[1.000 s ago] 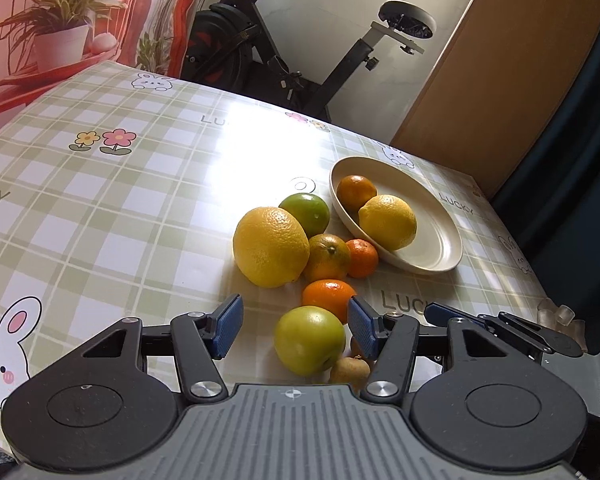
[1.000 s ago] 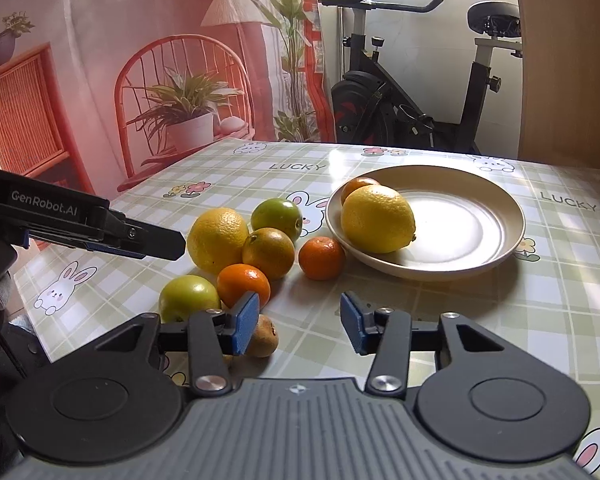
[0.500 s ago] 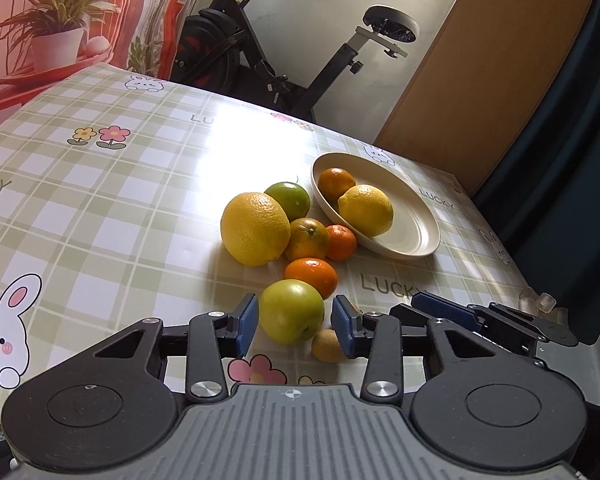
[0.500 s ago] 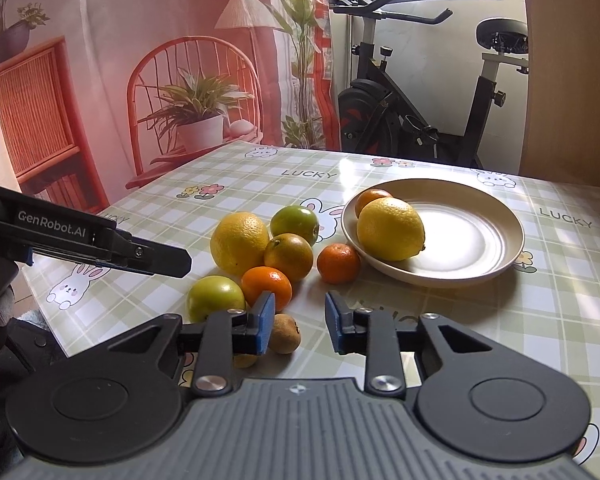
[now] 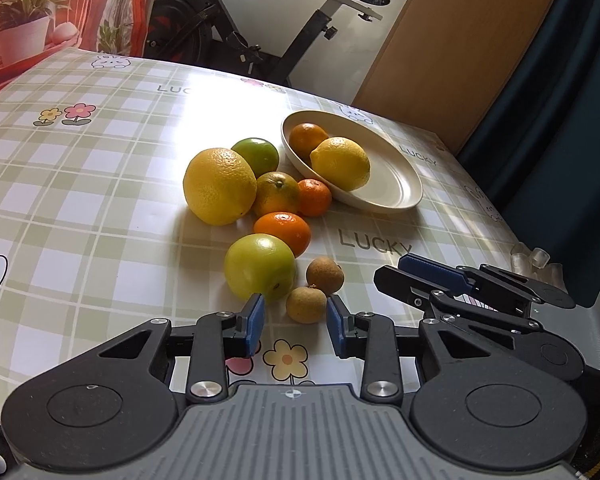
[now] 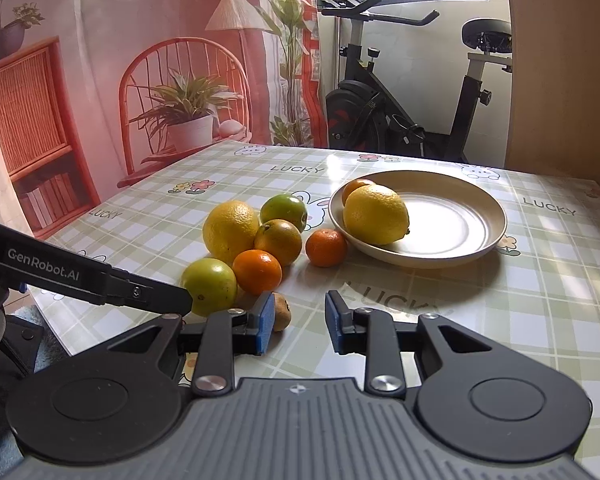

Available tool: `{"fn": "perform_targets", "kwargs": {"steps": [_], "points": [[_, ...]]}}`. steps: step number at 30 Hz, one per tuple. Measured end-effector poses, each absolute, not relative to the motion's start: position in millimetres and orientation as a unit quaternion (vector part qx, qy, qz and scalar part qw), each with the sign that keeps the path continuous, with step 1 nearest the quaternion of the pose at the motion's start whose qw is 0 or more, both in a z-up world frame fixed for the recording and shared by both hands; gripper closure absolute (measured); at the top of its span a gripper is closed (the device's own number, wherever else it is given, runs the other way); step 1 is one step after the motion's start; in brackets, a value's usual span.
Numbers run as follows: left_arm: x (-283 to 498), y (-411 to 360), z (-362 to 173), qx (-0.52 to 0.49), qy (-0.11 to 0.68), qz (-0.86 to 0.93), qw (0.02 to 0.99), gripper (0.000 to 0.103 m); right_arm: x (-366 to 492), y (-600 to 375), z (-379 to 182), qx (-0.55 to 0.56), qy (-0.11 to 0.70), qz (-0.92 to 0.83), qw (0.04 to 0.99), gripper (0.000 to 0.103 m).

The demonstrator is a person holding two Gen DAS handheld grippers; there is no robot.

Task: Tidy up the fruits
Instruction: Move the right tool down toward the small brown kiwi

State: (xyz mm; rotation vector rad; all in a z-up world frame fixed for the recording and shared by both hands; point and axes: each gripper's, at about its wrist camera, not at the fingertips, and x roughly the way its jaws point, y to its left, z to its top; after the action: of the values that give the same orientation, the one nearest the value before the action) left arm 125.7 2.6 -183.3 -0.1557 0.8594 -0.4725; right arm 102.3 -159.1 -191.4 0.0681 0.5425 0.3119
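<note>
Fingers of the left gripper [image 5: 296, 320] have just been closing, now narrow and empty; the right gripper's [image 6: 296, 320] are drawn fully in, empty. On the bench [image 5: 100, 200], short of the plate [image 5: 400, 184], the green fruit [image 5: 260, 266] no longer lies between the left fingers. A small brown fruit [image 5: 306, 305] now sits ungripped at their tips and is probably the new target.

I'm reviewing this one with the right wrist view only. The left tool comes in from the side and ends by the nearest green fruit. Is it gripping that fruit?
Observer: No. The left tool lines up with a small brown fruit just ahead of its tips. Its jaws have just been closing, but the pads do not press on it. The green fruit sits off to one side.
Operator: I see only one brown fruit clearly. Are there more?
Observer: Two lie side by side. The second brown fruit is a little farther from the left tool.
Operator: Anything else that I miss?
Observer: Small clear plastic pieces sit at the table edge.
</note>
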Motion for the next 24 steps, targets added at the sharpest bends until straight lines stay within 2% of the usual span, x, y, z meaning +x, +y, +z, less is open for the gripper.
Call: {"fn": "perform_targets", "kwargs": {"steps": [7, 24], "points": [[126.6, -9.6, -187.9, -0.051, 0.417, -0.243, 0.874, 0.068, 107.1, -162.3, -199.2, 0.035, 0.273, 0.157, 0.948, 0.073], [122.2, -31.9, -193.9, 0.032, 0.35, -0.258, 0.9, 0.068, 110.8, -171.1, -205.2, 0.049, 0.282, 0.147, 0.947, 0.073]]}}
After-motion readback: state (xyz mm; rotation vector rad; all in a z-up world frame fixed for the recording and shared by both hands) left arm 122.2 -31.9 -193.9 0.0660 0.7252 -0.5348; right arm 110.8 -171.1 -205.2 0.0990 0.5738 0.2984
